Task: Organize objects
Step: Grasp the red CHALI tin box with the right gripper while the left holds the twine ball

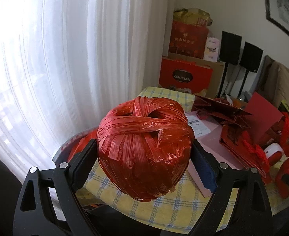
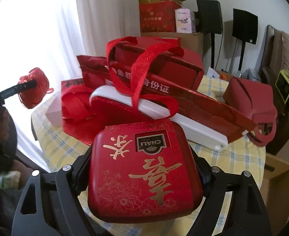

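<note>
The left claw (image 1: 144, 153) holds a big red ball of string (image 1: 144, 135). Its two black fingers (image 1: 83, 165) press on the ball's sides, and the ball is lifted over the near left edge of the desk (image 1: 164, 212), which has a yellow checked cloth on it. In the right wrist view the same ball (image 2: 33, 87) hangs above the desk's left edge, with a person's hand (image 2: 1, 122) on the tool below it.

The right claw (image 2: 144, 169) holds a red tin (image 2: 142, 169) with gold writing on its lid. Its fingers touch the tin's two sides. The tin is over the near edge of the desk.

Just behind the tin lies a white and red case (image 2: 124, 106), with a red strap (image 2: 142, 66) looped over it. Behind that is a pile of red bags (image 2: 154, 70) and flat red boxes in the middle of the desk. A small red box (image 2: 250, 98) sits near the right edge.

Past the far edge, red gift boxes (image 1: 183, 76) are stacked in the corner by the white curtain (image 1: 75, 59). Two black speakers (image 1: 241, 53) stand on thin poles next to them.
</note>
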A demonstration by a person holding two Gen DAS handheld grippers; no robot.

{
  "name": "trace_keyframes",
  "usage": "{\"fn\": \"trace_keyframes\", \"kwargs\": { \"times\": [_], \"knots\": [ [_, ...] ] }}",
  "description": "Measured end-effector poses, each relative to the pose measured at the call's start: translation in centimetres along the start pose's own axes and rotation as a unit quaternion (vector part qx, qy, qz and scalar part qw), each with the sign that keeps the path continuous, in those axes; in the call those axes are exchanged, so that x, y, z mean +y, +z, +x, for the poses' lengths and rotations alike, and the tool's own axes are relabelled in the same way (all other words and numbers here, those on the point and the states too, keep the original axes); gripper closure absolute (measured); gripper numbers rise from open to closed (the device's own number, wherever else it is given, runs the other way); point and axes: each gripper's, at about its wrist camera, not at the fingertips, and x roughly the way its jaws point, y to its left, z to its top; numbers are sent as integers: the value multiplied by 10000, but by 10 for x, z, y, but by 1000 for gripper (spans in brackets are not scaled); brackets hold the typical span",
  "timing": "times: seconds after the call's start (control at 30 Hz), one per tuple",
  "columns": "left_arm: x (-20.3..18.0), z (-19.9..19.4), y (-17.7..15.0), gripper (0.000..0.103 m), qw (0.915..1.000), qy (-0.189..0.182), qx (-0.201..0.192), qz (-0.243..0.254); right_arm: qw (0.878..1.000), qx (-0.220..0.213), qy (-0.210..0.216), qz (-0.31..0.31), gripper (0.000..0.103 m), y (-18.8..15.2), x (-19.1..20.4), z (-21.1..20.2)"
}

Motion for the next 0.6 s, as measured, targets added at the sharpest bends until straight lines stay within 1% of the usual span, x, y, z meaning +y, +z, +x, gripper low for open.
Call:
{"fn": "trace_keyframes", "kwargs": {
  "times": [0.1,0.3,0.4,0.6],
  "knots": [
    [-1,-3,1,13,10000,-17,-28,21,9999,-47,-5,114,18,2,4,-6],
    [-2,-13,6,13,9999,-26,-120,13,9996,29,-233,182,18,4,12,-18],
    [1,-15,9,13,9999,1,-143,-32,9985,1,-343,421,18,5,13,-36],
    [0,-21,13,13,9998,-22,-185,-27,9929,-80,-334,1135,18,-2,-3,-80]
  ]
}}
